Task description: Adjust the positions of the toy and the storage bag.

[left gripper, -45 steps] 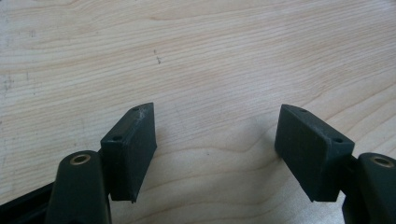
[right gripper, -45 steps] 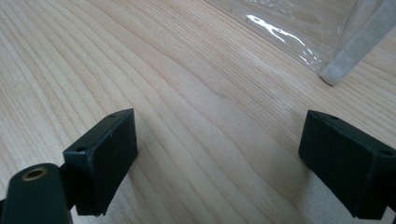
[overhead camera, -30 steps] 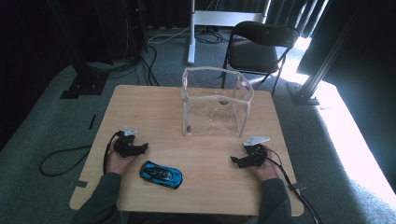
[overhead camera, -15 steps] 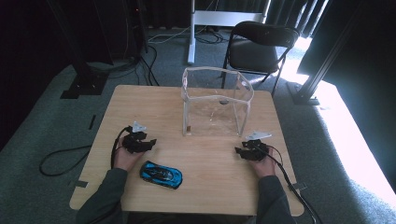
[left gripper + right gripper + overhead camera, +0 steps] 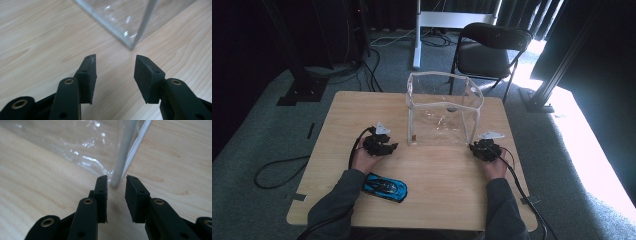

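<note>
The clear plastic box [image 5: 444, 110], open-topped with rounded corners, stands upright at the frame's centre on the pale wood-grain counter [image 5: 362, 107], its long axis left to right. The left tool [image 5: 388, 148], jaws spread and just closing on nothing, faces its lower-left corner. The right tool [image 5: 477, 148], jaws narrowed and just closing, straddles the lower-right corner edge without pinching.

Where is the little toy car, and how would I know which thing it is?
Look at the wooden table with the clear plastic box standing in its middle. The toy car lies near the table's front edge, beside the person's left sleeve. It is the only shiny blue thing there.
</note>
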Motion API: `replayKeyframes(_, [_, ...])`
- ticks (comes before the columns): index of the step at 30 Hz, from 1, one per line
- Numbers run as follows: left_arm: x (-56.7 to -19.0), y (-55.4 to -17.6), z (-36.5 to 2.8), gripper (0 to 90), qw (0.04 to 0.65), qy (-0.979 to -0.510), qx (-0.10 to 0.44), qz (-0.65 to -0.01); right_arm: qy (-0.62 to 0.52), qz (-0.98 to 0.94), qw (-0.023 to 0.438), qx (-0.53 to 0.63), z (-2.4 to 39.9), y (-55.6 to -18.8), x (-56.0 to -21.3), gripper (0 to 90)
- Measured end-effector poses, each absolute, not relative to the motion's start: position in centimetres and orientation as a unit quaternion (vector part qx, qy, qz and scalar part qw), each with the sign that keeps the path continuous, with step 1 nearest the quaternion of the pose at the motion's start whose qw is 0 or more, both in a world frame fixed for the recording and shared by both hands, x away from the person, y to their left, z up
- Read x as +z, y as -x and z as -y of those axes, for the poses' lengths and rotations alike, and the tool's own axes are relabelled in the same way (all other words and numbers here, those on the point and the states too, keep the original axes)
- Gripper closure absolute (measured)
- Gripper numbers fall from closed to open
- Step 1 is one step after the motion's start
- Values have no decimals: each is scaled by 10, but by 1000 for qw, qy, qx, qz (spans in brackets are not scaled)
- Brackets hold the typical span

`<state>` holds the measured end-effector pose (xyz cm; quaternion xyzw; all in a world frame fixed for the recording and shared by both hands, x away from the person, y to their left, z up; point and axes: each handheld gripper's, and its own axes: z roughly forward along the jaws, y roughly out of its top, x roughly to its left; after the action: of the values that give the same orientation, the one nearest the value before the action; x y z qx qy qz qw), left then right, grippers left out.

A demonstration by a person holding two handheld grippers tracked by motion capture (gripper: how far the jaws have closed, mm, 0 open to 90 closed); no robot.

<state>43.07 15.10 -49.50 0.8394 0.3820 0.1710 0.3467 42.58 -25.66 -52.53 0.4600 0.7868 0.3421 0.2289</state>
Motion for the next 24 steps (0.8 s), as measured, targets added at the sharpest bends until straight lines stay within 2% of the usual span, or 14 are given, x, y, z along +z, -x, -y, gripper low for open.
replayKeyframes(5, [-491, -438, -129, 589, 348, -847, 165, -367, -462, -778, 221, 363, 255, -431, -526, 757])
replayKeyframes(14, [-496, -447, -105, 597, 340, -854, 165, -358, -474, -768, 217, 371, 255, -437, -529, 846])
replayKeyframes(18, [-497, -452, -102, 697, 328, -855, 176, -361, -439, -790, 212, 373, 248, -431, -529, 868])
replayKeyframes(22, [-496, -456, -108, 862, 317, -853, 183, -372, -436, -790, 211, 375, 244, -429, -529, 868])
replayKeyframes(24, [-496, -457, -110, 872, 310, -856, 189, -369, -432, -792, 205, 381, 243, -429, -530, 869])
